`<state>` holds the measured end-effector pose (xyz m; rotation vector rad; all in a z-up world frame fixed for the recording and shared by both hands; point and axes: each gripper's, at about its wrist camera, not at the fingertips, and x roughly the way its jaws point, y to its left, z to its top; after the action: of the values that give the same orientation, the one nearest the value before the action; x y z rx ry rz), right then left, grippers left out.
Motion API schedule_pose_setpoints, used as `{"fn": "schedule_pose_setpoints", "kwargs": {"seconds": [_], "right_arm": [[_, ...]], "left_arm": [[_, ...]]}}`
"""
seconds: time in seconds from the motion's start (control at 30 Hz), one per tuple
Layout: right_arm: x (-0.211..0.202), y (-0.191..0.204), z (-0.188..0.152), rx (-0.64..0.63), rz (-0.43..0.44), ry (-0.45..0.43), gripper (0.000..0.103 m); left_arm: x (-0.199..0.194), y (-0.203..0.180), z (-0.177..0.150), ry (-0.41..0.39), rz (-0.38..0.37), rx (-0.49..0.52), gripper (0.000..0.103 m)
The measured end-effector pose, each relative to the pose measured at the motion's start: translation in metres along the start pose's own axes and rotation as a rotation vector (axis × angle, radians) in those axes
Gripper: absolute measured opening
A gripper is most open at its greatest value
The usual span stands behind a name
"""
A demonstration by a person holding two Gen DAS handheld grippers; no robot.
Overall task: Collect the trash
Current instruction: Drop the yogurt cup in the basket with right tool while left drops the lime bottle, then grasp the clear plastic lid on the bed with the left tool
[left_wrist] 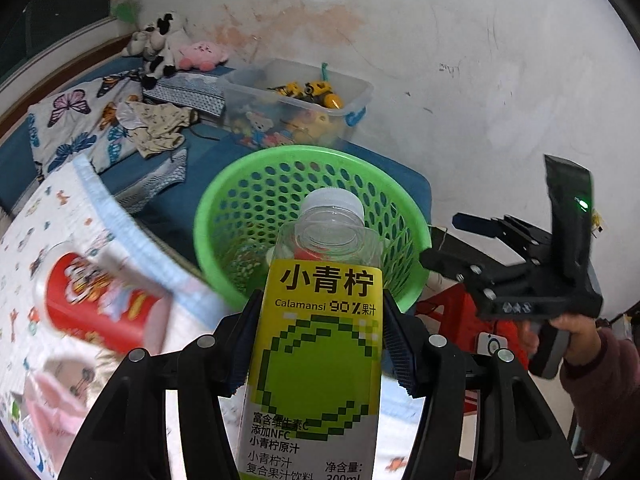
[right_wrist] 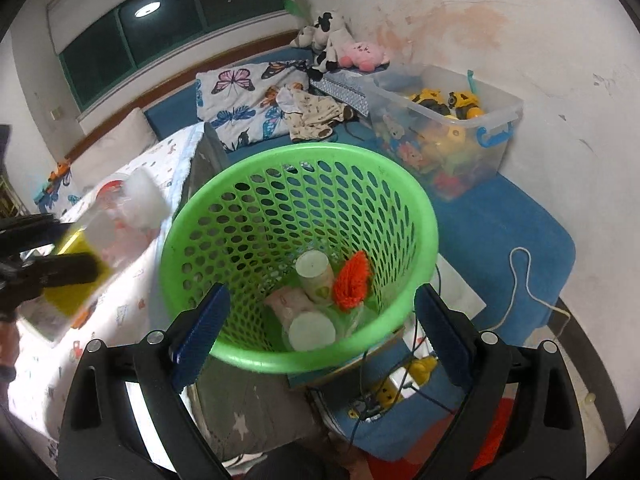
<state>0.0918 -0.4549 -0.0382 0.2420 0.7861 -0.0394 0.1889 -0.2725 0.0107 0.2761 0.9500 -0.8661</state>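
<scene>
A clear empty juice bottle (left_wrist: 320,340) with a white cap and a yellow-green label sits between the pads of my left gripper (left_wrist: 320,298), which is shut on it. Its cap points at the green perforated basket (left_wrist: 240,200) just ahead. In the right wrist view the same bottle (right_wrist: 116,224) shows blurred at the left, beside the basket rim (right_wrist: 420,200). My right gripper (right_wrist: 320,320) hangs open and empty over the basket's near rim. Inside lie a paper cup (right_wrist: 316,276), an orange-red mesh piece (right_wrist: 352,280) and a white-lidded cup (right_wrist: 312,332). A red snack can (left_wrist: 96,308) lies on the printed sheet.
A clear bin of toys (right_wrist: 440,120) stands behind the basket on the blue mattress (right_wrist: 500,232). Plush toys (right_wrist: 332,44), a butterfly pillow (right_wrist: 240,96) and crumpled clothes (right_wrist: 312,116) lie farther back. Cables and a power strip (right_wrist: 384,392) sit below the basket, next to a red stool (left_wrist: 452,320).
</scene>
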Motion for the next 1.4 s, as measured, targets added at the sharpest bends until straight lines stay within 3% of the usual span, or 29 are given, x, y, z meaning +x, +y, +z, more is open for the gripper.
{"fn": "schedule_pose_setpoints", "kwargs": {"seconds": [0.4, 0.8, 0.9, 1.1, 1.4], "right_arm": [[-0.012, -0.023, -0.016, 0.048, -0.016, -0.015, 0.093], [-0.018, -0.029, -0.031, 0.067, -0.016, -0.004, 0.093], [-0.019, -0.027, -0.032, 0.066, -0.011, -0.007, 0.093], [-0.026, -0.017, -0.032, 0.057, 0.008, -0.020, 0.093], [-0.029, 0.014, -0.027, 0.011, 0.052, -0.028, 0.093]], "left_arm": [[0.061, -0.018, 0.030, 0.104, -0.006, -0.001, 0.055], [0.102, -0.019, 0.040, 0.189, -0.013, -0.058, 0.057], [0.094, -0.017, 0.039, 0.153, -0.037, -0.081, 0.070], [0.057, -0.009, 0.031, 0.077, -0.020, -0.109, 0.070], [-0.017, 0.017, -0.028, -0.021, 0.087, -0.145, 0.070]]}}
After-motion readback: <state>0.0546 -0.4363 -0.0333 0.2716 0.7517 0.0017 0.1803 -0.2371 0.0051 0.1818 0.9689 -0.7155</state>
